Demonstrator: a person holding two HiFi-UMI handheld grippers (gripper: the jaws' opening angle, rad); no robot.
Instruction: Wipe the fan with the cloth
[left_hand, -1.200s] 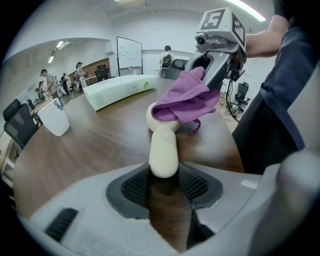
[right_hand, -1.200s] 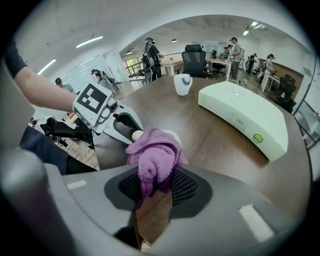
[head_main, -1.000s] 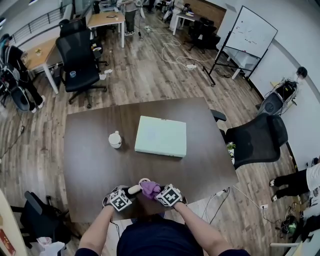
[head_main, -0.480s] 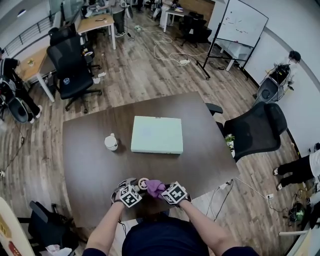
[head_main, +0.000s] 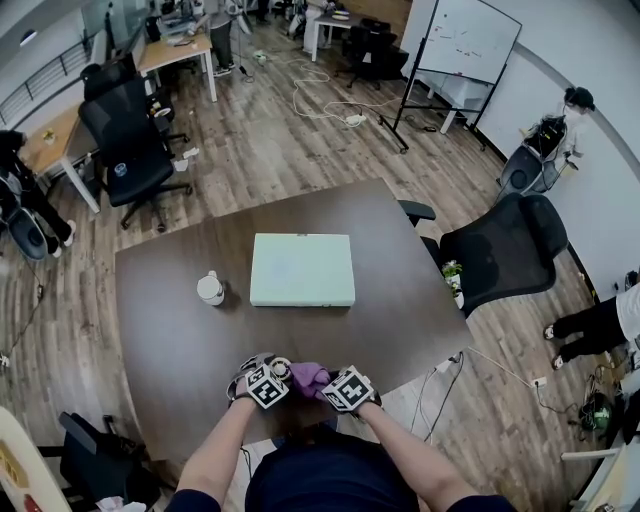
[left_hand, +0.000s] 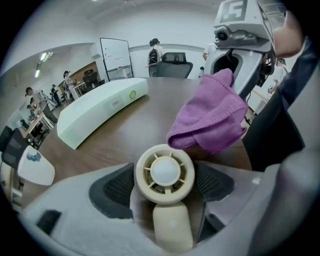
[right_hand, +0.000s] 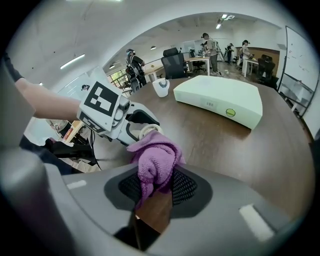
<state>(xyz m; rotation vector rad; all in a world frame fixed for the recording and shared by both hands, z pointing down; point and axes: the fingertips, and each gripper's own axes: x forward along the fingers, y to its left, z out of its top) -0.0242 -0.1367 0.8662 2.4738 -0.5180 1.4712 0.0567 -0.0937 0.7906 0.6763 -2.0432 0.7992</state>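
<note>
A pale green box (head_main: 302, 270) and a white cup (head_main: 210, 289) sit apart on the dark worktop (head_main: 170, 340), a black chair (head_main: 505, 250) alongside.

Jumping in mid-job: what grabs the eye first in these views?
A bright purple cloth is pinched in the shut jaws of the right tool, at the near edge of the dark table. Right beside it, a small cream fan has its round head between the pads of the left tool, whose jaws have just been opening. Farther back lies a pale green box.
</note>
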